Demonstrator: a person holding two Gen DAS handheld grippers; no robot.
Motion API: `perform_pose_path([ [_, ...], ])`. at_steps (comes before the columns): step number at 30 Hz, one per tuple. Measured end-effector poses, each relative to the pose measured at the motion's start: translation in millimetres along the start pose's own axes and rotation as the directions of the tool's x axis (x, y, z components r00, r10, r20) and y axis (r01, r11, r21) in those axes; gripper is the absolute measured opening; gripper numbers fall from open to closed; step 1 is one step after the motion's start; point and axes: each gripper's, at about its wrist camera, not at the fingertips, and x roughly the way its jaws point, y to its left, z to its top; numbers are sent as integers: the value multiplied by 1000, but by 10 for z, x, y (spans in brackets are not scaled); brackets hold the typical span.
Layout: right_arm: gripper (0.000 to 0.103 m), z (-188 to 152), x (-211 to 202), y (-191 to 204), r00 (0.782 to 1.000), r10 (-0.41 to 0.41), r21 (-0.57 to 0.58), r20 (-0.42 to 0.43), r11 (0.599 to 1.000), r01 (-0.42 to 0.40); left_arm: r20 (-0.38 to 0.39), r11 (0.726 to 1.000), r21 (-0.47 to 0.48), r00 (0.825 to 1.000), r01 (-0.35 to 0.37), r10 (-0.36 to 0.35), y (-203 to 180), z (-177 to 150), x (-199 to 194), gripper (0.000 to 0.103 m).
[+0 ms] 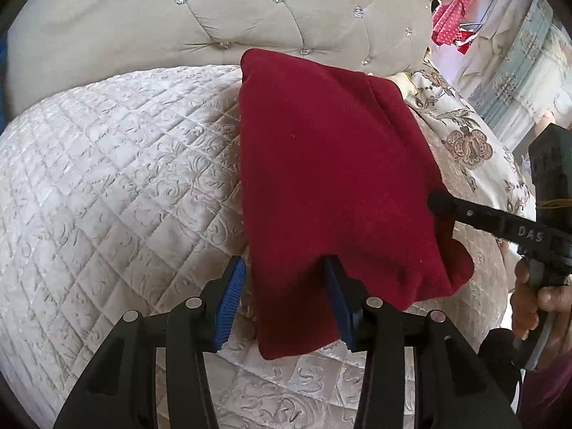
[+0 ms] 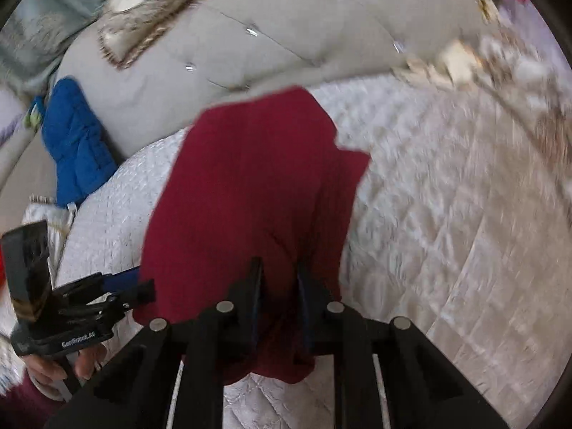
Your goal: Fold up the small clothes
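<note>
A dark red small garment [image 1: 332, 182] lies folded lengthwise on a quilted white bedspread [image 1: 118, 178]. My left gripper [image 1: 282, 286] is open at the garment's near left corner; its right blue pad is under the cloth and its left pad beside it. My right gripper [image 1: 441, 203] reaches in from the right, onto the garment's right edge. In the right wrist view the right gripper [image 2: 279, 282] has its jaws close together with the red garment [image 2: 250, 186] bunched between them. The left gripper [image 2: 136, 291] shows at the cloth's left edge.
A tufted beige headboard [image 1: 214, 18] stands behind the bed. A floral patterned cover [image 1: 464, 136] lies to the right. A blue padded garment [image 2: 75, 146] rests against the headboard. Red clothes [image 1: 454, 21] hang at the far right.
</note>
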Motion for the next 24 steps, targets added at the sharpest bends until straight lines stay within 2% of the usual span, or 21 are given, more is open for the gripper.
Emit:
perform_pose_path([
  [1, 20, -1, -52, 6, 1000, 15, 14, 17, 1000, -15, 4, 1000, 4, 1000, -11, 11, -2, -2, -3, 23],
  [4, 36, -47, -291, 142, 990, 124, 7, 68, 992, -125, 17, 999, 19, 999, -38, 38, 6, -8, -11, 23],
  [5, 49, -76, -303, 202, 988, 142, -11, 68, 990, -141, 16, 999, 18, 999, -36, 35, 4, -11, -10, 23],
  [6, 61, -120, -300, 268, 989, 140, -37, 55, 990, -138, 13, 999, 12, 999, -33, 33, 4, -6, -4, 23],
  [8, 65, -207, -177, 397, 996, 90, -95, 1, 991, -90, 12, 999, 10, 999, -32, 32, 15, -13, -12, 23],
  [9, 59, -255, -97, 419, 998, 52, -117, -17, 992, -54, 13, 999, 11, 999, -33, 33, 11, -12, -14, 23],
  [10, 46, -284, -54, 402, 999, 25, -130, -26, 991, -28, 14, 999, 11, 999, -32, 32, 11, -10, -13, 23],
  [11, 17, -323, -22, 364, 999, -3, -133, -36, 991, -2, 14, 1000, 9, 1000, -28, 28, 15, -12, -17, 23],
  [12, 15, -370, -31, 291, 999, -14, -113, -33, 994, 10, 12, 1000, 4, 1000, -22, 22, 21, -17, -22, 23],
  [15, 12, -523, -34, 53, 998, 26, -32, -51, 999, -28, 13, 1000, 2, 1000, -18, 18, 35, -32, -38, 23],
  [19, 13, -532, -242, 100, 998, 62, -35, -24, 997, -63, 50, 1000, -13, 999, -3, 4, 20, 7, -116, 23],
  [21, 29, -440, -396, 91, 995, 91, -13, 28, 996, -91, 80, 1000, -17, 997, 1, 1, 8, 34, -167, 23],
  [22, 34, -353, -490, 79, 994, 86, 4, 74, 996, -87, 92, 1000, -18, 996, -2, 4, 2, 51, -183, 23],
  [24, 62, -156, -565, 62, 988, 57, 23, 141, 998, -60, 94, 1000, -16, 996, -5, 7, -9, 81, -168, 23],
])
